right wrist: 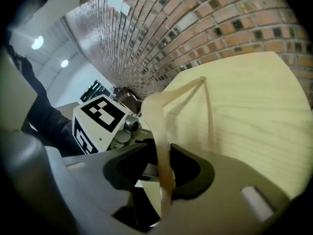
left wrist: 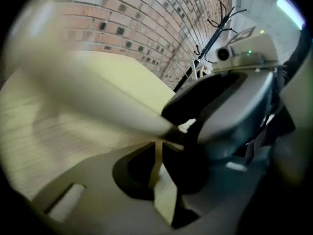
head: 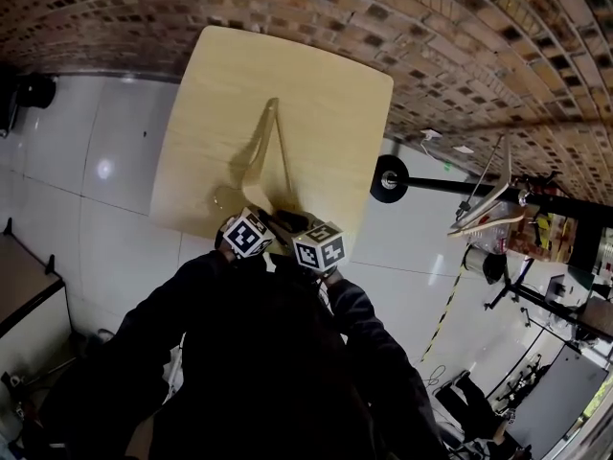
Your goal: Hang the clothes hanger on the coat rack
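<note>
A pale wooden clothes hanger (head: 271, 140) lies over the near part of the wooden table (head: 326, 84). Both grippers meet at its near end. My left gripper (head: 251, 217) is shut on a thin strip of the hanger (left wrist: 157, 155); the thick arm crosses the left gripper view as a blur. My right gripper (head: 299, 228) sits just to its right, its jaws against the flat hanger arm (right wrist: 164, 165). The black coat rack (head: 536, 199) stands off to the right of the table, with its round base (head: 390, 178) by the table's edge. Its top (left wrist: 221, 14) shows in the left gripper view.
Another wooden hanger (head: 488, 207) hangs on the coat rack. A brick wall (head: 460, 27) runs behind the table. The floor is white tile (head: 115, 161), with a dark bench (head: 24, 286) at the left and equipment (head: 536, 286) at the right.
</note>
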The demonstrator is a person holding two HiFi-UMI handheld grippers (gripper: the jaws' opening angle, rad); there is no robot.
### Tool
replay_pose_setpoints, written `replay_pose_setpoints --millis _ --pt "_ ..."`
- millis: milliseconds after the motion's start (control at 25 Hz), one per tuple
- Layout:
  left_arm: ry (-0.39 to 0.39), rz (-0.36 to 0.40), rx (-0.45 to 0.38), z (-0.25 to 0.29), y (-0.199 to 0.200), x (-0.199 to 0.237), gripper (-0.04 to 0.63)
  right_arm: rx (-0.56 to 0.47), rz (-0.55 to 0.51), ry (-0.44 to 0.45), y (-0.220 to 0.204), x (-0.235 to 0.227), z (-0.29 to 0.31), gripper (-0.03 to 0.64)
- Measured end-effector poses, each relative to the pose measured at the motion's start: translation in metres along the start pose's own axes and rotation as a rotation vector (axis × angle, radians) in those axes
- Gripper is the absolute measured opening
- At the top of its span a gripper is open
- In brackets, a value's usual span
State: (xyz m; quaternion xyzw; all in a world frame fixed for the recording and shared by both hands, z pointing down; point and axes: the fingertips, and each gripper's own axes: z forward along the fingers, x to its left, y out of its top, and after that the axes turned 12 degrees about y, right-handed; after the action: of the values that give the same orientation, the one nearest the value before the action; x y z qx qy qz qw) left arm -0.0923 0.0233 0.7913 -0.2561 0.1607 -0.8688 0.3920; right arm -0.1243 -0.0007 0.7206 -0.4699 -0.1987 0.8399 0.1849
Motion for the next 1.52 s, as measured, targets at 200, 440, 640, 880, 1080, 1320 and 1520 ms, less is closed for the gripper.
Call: replay_pose_setpoints --millis 200,440,640,880,1080,1320,1520 --pt "0.011 0.041 -0.024 -0.003 0.003 -0.005 0.046 0.118 -0.14 -0.11 -0.002 -0.011 0.007 0.1" --pt "0.127 0.33 -0.034 0.002 -0.005 -0.005 0.034 0.163 -0.071 -0.068 -0.013 -0.019 0.008 0.132" --pt "0.164 0.535 -0.146 -0.013 0.011 -0.008 0.027 0.065 -0.021 0.034 0.001 -0.008 0.0 0.141" --pt "0.19 0.807 -0.194 -0.035 0.048 -0.018 0.0 -0.133 -0.039 0.103 0.03 0.007 -0.038 0.13" --pt "0.192 0.965 -0.157 -0.036 0.06 -0.031 0.0 -0.262 -0.009 0.083 0.035 0.008 -0.062 0.11" --pt "0.306 1.254 -0.037 -0.032 0.077 -0.028 0.003 -0.275 -0.067 -0.085 0.038 0.005 -0.081 0.12" --pt "0.193 1.094 -0.127 -0.041 0.1 -0.051 0.0 -0.344 -0.028 -0.089 0.047 0.007 -0.105 0.103"
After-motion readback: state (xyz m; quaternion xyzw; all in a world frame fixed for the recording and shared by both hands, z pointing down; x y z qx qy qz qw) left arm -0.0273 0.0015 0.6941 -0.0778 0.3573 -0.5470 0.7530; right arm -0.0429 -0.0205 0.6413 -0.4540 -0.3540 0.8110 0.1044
